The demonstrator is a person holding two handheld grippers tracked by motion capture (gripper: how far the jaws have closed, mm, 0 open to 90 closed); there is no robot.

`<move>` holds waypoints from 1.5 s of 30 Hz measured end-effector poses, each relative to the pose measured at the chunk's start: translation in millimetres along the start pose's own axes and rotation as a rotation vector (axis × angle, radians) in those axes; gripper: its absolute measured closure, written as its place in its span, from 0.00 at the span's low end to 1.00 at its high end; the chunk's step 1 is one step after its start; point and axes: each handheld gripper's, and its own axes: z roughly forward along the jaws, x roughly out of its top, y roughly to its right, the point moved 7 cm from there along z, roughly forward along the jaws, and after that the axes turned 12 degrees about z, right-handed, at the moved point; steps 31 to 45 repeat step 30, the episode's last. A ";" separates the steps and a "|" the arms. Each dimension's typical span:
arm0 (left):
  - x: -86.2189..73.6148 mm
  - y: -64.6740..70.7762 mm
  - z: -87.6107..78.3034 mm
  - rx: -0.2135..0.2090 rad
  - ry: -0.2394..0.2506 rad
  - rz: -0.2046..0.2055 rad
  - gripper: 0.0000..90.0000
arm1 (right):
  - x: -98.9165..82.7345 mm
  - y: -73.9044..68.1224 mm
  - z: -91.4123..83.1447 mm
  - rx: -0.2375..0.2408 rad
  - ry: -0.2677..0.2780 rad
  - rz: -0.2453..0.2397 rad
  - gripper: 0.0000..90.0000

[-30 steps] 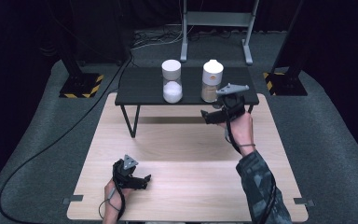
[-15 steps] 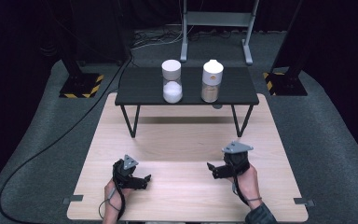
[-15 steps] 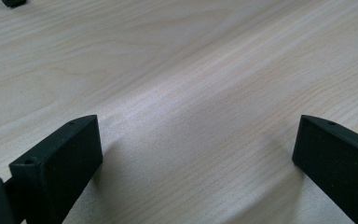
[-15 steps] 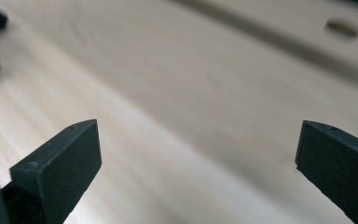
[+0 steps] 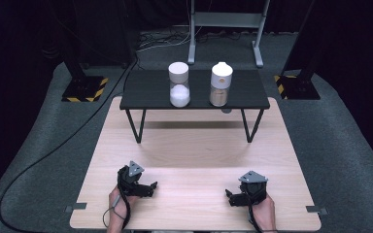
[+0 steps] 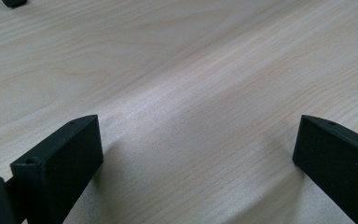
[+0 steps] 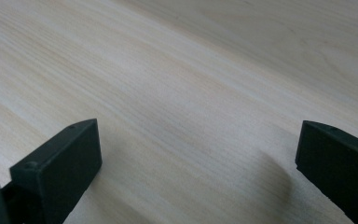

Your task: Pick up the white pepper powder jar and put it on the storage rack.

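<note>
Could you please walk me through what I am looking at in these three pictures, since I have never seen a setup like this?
A person sits at a light wooden table and holds a hand-operated tool with two black jaws in each hand: the left gripper and the right gripper. The high view comes from a fixed camera above, looking forward and down. The other two pictures come from small cameras that ride on each gripper and look along its jaws at the wood. Both grippers rest low near the table's front edge, jaws wide apart, holding nothing. Farther back stands a small black table bearing two jars: a white-lidded jar with white contents and a spouted jar with tan contents.
</note>
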 end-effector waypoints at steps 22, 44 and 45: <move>-0.2 0.4 0.0 0.001 0.001 0.000 0.01 | -0.5 1.6 -0.6 -0.013 -0.002 0.034 0.00; -0.2 0.0 0.1 -0.005 0.001 0.002 0.01 | -0.9 4.9 -1.4 -0.001 -0.001 0.053 0.00; -0.2 0.0 0.1 -0.005 0.001 0.002 0.01 | -0.9 4.9 -1.4 -0.001 -0.001 0.053 0.00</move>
